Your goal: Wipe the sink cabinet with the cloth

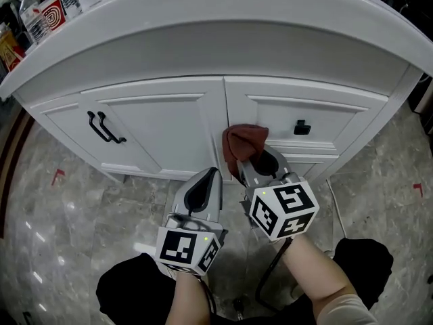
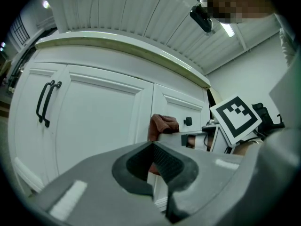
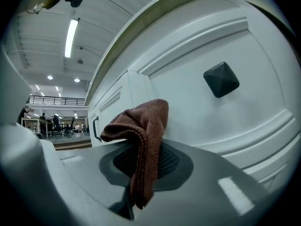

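A white sink cabinet point(image 1: 169, 124) with panelled doors fills the head view under a curved counter. A brown cloth point(image 1: 242, 143) is pinched in my right gripper point(image 1: 245, 161) and pressed against the cabinet front, on the stile just left of the right drawer. In the right gripper view the cloth point(image 3: 141, 135) drapes out of the shut jaws beside the white panel point(image 3: 197, 107). My left gripper point(image 1: 205, 180) hovers just left of the right one, jaws shut and empty, pointing at the door point(image 2: 94, 121); the cloth point(image 2: 162, 124) shows beyond it.
Black bar handles point(image 1: 103, 128) sit on the left door and a black square knob point(image 1: 302, 127) on the right drawer. Bottles and a red can point(image 1: 51, 11) stand on the counter's far left. Grey marble floor point(image 1: 61, 208) lies below. A black cable point(image 1: 270, 279) runs near my legs.
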Available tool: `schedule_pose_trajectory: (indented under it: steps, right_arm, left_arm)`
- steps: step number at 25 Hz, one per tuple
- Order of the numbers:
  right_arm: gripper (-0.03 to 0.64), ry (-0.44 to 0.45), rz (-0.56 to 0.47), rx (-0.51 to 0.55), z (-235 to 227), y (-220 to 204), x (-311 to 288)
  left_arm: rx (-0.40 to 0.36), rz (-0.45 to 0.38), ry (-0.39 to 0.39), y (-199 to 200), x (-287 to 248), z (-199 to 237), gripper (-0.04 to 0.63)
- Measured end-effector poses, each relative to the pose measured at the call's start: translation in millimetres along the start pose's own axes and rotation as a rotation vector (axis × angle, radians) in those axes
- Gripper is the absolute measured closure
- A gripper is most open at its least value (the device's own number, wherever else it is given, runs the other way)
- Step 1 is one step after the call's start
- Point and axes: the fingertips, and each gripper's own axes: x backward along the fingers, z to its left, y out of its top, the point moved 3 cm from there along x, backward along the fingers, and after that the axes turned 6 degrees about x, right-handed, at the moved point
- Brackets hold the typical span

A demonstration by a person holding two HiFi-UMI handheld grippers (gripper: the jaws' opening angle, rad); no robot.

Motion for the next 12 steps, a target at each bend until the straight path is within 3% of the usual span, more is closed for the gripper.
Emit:
schedule_pose_trajectory:
  steps: [12]
  right_arm:
    - [0.534,-0.079,0.036,-0.056,-48,1,31]
  left_arm:
    - [0.02,0.015,-0.07,-8,-20,-28,0.595]
